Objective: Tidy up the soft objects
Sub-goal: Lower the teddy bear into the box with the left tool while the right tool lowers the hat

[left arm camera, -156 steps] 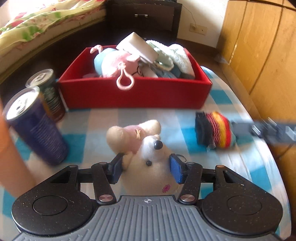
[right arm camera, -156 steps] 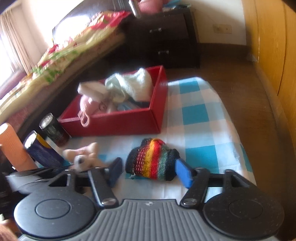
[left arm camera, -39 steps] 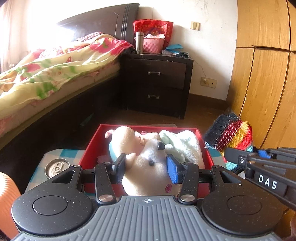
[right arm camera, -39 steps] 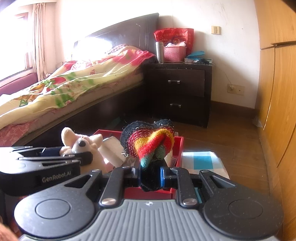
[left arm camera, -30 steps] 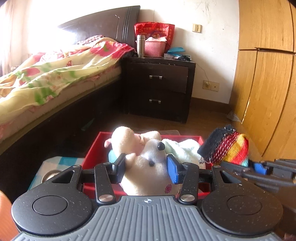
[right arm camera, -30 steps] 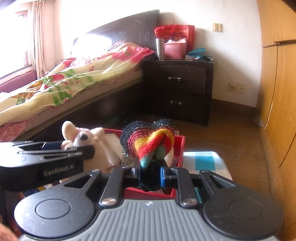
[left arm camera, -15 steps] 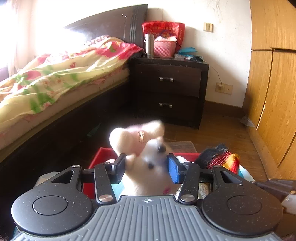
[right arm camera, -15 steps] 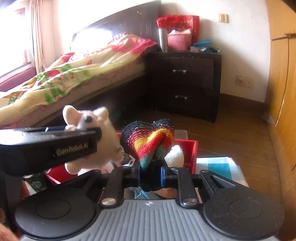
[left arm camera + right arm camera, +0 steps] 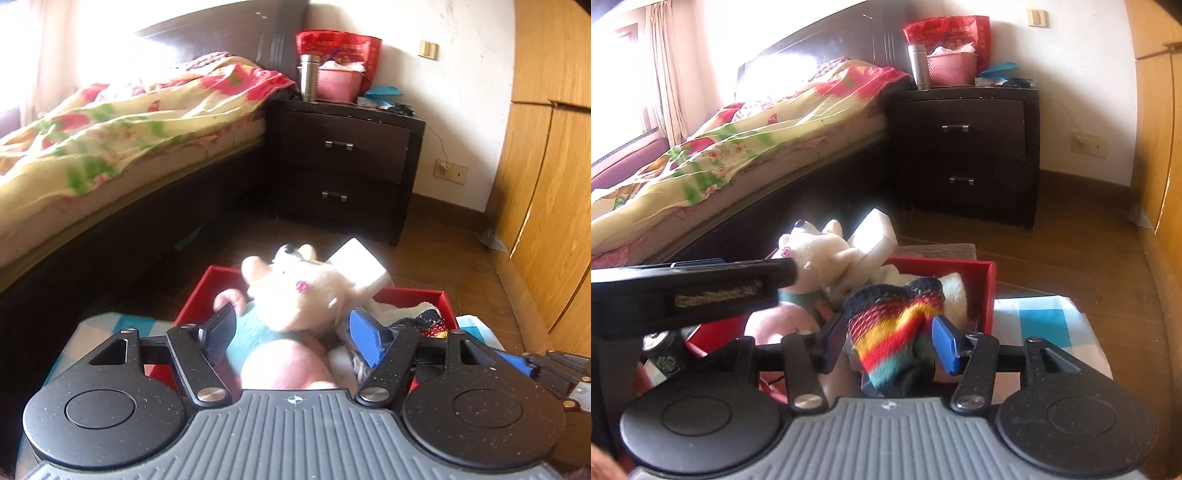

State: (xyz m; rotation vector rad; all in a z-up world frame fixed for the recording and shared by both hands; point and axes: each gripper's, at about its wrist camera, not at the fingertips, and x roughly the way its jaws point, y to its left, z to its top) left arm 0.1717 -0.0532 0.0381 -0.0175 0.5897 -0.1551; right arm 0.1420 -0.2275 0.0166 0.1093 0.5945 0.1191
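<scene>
The cream plush mouse (image 9: pixel 295 291) lies on the pile in the red box (image 9: pixel 207 284), clear of my left gripper (image 9: pixel 295 332), whose jaws stand open over the box. The mouse also shows in the right wrist view (image 9: pixel 820 254). The striped knitted sock (image 9: pixel 890 332) lies blurred between the spread jaws of my right gripper (image 9: pixel 890 343), over the box's right part (image 9: pixel 982 291); neither pad presses it. A pink plush (image 9: pixel 291 362), a white block (image 9: pixel 362 266) and a white towel (image 9: pixel 953 291) fill the box.
The box stands on a blue-and-white checked cloth (image 9: pixel 1045 317). A dark can (image 9: pixel 665 354) stands left of the box. A bed (image 9: pixel 110 122), a dark nightstand (image 9: pixel 343 162) and a wooden wardrobe (image 9: pixel 546 184) lie beyond.
Both grippers have opened. The mouse has dropped onto the pile in the box and tipped over. The sock has slipped down from the right gripper's jaws toward the box.
</scene>
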